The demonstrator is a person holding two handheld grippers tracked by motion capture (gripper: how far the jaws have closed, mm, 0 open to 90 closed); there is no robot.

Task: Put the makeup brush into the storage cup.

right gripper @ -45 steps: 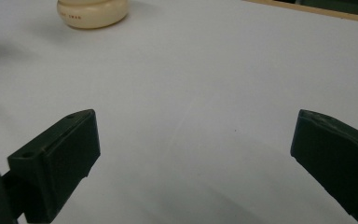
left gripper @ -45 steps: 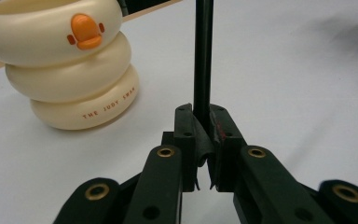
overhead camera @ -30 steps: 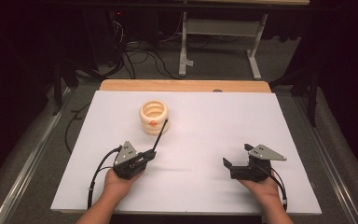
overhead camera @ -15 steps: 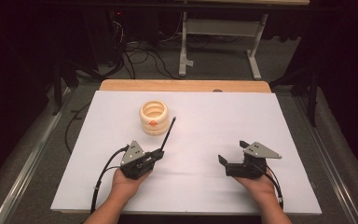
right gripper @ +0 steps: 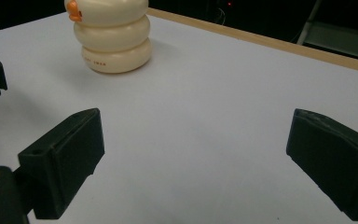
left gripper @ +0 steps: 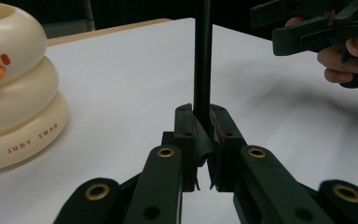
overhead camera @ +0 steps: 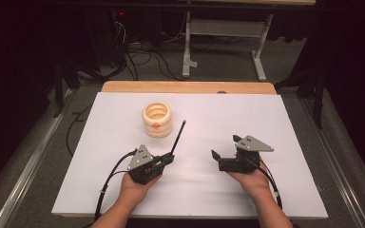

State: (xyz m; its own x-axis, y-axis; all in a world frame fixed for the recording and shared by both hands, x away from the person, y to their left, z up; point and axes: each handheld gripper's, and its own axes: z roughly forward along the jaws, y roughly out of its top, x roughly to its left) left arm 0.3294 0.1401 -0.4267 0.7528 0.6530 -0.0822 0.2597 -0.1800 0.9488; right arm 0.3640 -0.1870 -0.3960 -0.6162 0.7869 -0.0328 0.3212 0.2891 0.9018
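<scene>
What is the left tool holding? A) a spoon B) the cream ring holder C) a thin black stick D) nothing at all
C: in the left gripper view the left tool is clamped on a thin black stick, while the cream ring holder stands apart on the table.
</scene>
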